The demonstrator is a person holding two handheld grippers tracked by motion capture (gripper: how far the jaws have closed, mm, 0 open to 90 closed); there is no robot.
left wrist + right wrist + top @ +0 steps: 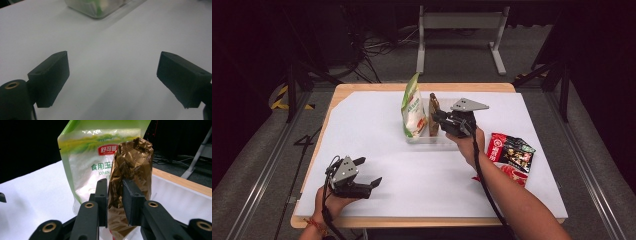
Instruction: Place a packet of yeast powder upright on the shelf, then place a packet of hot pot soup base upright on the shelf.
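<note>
One brown pouch (132,167), between right claw (115,202) pads

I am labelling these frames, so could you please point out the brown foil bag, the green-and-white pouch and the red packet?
brown foil bag (135,162), right gripper view, crinkled upper body
green-and-white pouch (413,111), high view, front panel
red packet (511,152), high view, middle

The high view is dim around its edges, with the white table (377,120) lit brightest at centre; soft shadows lie under the hands; the left gripper view is blurred and greenish, its clear tray (100,7) at the top out of focus; the right gripper view shows glare on the brown packet (132,167).
</note>
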